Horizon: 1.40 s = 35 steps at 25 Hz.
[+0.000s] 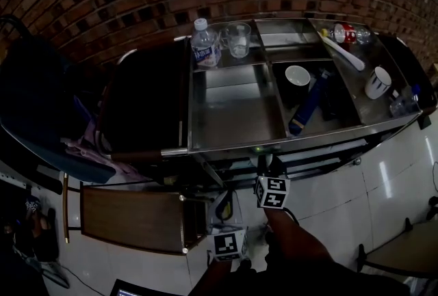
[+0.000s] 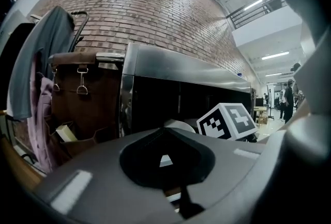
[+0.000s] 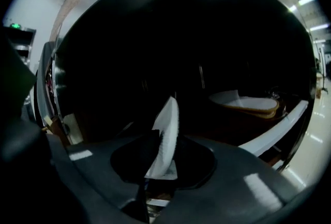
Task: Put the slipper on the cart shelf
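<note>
A thin white slipper (image 3: pixel 166 135) stands on edge between the jaws of my right gripper (image 3: pixel 163 158), which is shut on its lower end inside the dark shelf space under the cart top (image 1: pixel 226 145). A second white slipper (image 3: pixel 248 103) lies flat on the shelf, further in and to the right. In the head view only the right gripper's marker cube (image 1: pixel 272 192) shows, just below the cart's front edge; its jaws are hidden under the top. My left gripper (image 2: pixel 165 160) hangs lower and nearer me, shut and holding nothing, facing the cart's side (image 2: pixel 176 70).
On the cart top stand a water bottle (image 1: pixel 204 44), a glass (image 1: pixel 239 39), a black mug (image 1: pixel 297 77), a blue object (image 1: pixel 306 106) and a white mug (image 1: pixel 378 81). A brown leather bag (image 1: pixel 130 216) sits left of the cart, and a chair draped with clothes (image 1: pixel 41 103) further left.
</note>
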Motion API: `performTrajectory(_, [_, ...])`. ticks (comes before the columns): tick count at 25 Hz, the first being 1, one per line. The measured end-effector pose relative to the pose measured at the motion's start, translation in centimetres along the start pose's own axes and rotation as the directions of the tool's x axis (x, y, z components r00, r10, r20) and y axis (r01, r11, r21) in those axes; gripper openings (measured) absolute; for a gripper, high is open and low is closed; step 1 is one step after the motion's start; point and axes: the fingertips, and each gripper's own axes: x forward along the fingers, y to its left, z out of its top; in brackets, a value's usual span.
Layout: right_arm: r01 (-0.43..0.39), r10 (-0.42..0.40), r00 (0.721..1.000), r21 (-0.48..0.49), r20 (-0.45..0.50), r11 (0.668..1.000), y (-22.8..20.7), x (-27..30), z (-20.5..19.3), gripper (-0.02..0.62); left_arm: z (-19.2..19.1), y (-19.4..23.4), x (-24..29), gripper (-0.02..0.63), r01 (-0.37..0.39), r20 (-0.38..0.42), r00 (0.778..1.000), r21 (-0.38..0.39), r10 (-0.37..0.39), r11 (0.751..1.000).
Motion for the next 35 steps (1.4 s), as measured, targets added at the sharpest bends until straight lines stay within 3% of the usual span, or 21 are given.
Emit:
performTrajectory(6, [0.091,-0.090,0.996,-0.161,0.015,0.983,-0.2,0.0,0.0,0.099,-0.1,0.5,-0.4,0.016,-0.005,-0.005,1.000,-0.009,0.005,1.000])
performTrajectory(10, [0.152,-0.151,0.988,-0.253,0.023,0.955,-1.0,0.2,0.0,0.158,0.6,0.7,-0.6,0.017,-0.011,0.001,1.000,-0.027,0.011,1.000])
performTrajectory(14, [0.157,-0.166,0.986,-0.295,-0.005,0.943,-1.4,0.6,-0.4,0.193,-0.4,0.8,-0.8,0.017,-0.008,-0.005,1.000,-0.036,0.008,0.999])
performTrajectory(16, [0.163,-0.182,0.983,-0.324,-0.029,0.932,-1.7,0.9,-1.0,0.259,-0.4,0.9,-0.9,0.017,-0.012,-0.006,1.000,-0.039,0.011,0.999])
performTrajectory(23, [0.189,-0.208,0.978,-0.322,-0.023,0.928,-2.0,1.1,-1.7,0.268,1.2,1.3,-1.4,0.017,-0.025,0.015,1.000,-0.041,0.026,0.999])
performTrajectory(26, [0.176,-0.184,0.983,-0.276,-0.002,0.945,-1.8,0.7,-0.4,0.277,1.7,1.5,-1.7,0.017,-0.026,0.021,0.999,-0.032,0.027,0.999])
performTrajectory(31, [0.083,-0.047,0.989,-0.260,0.142,0.962,0.5,-4.7,4.9,0.275,2.5,1.2,-2.2,0.017,-0.017,0.033,0.999,-0.033,0.018,0.999])
performTrajectory(35, [0.003,0.050,0.983,-0.287,0.176,0.958,2.3,-10.6,6.2,0.179,3.3,0.7,-2.5,0.017,0.007,0.055,0.998,-0.020,-0.006,1.000])
